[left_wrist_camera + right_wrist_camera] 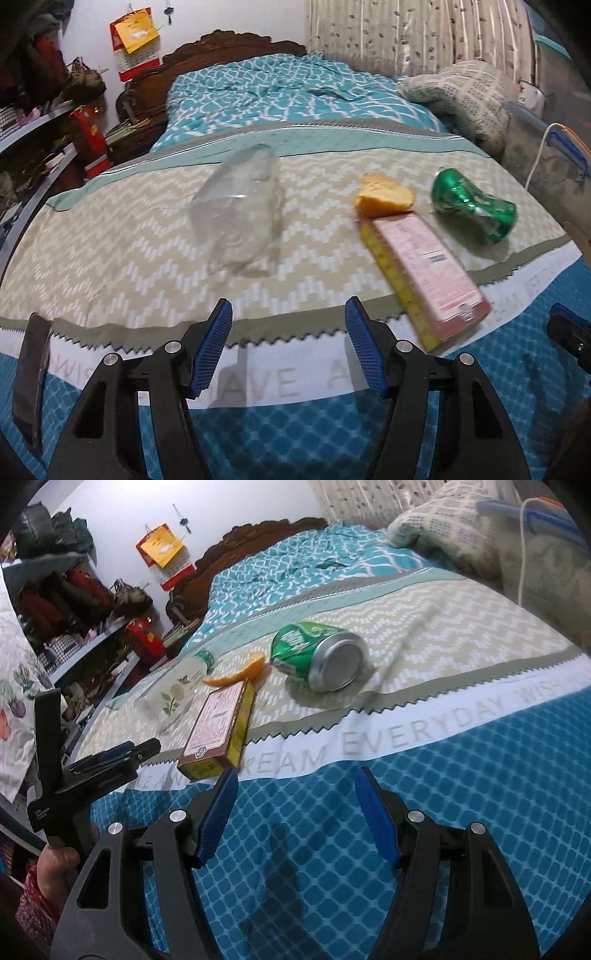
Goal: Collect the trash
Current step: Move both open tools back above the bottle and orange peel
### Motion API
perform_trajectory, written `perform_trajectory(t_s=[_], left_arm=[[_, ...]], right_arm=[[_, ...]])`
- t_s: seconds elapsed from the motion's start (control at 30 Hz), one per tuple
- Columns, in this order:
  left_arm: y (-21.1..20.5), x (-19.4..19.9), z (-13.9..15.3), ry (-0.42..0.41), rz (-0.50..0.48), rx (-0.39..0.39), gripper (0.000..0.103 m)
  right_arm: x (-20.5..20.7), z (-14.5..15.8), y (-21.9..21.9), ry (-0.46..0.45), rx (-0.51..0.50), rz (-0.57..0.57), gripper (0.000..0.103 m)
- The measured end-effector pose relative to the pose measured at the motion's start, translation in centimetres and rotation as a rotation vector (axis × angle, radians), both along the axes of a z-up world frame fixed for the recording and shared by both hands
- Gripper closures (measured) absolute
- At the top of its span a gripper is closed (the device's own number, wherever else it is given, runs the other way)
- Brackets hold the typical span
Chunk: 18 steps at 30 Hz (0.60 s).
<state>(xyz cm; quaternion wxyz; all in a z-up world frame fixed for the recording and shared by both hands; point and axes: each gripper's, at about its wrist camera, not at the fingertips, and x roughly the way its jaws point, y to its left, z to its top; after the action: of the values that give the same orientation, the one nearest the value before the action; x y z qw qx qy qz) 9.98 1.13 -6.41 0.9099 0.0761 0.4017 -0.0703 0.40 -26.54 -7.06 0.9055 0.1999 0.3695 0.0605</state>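
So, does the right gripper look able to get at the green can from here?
Probably yes. The right gripper has open, empty jaws, and the green can lies on its side on the bedspread ahead. Only bare cover lies between them; the box sits off to the left.

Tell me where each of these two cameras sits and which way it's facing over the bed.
Left wrist: rides on the left tool, looking down and forward along its open fingers at the clear plastic bottle, orange peel, box and crushed green can; the right tool's tip shows at the edge.
Right wrist: rides on the right tool, facing the bed from further right; the left tool and a hand show.
Shared: bottle, peel, box, can, headboard.
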Motion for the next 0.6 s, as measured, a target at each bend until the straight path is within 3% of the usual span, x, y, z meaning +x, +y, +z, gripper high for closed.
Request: perform_trajectory(t_s=[0.23, 0.6], left_arm=[[1.0, -0.1, -0.3, 0.007, 0.014, -0.036, 0.041], [0.2, -1.1, 0.0, -0.039, -0.014, -0.020, 0.041]], right_arm=[[0.0, -0.2, 0.3, -0.008, -0.011, 0.008, 0.035], [0.0, -0.3, 0.4, 0.001, -0.009, 0.013, 0.035]])
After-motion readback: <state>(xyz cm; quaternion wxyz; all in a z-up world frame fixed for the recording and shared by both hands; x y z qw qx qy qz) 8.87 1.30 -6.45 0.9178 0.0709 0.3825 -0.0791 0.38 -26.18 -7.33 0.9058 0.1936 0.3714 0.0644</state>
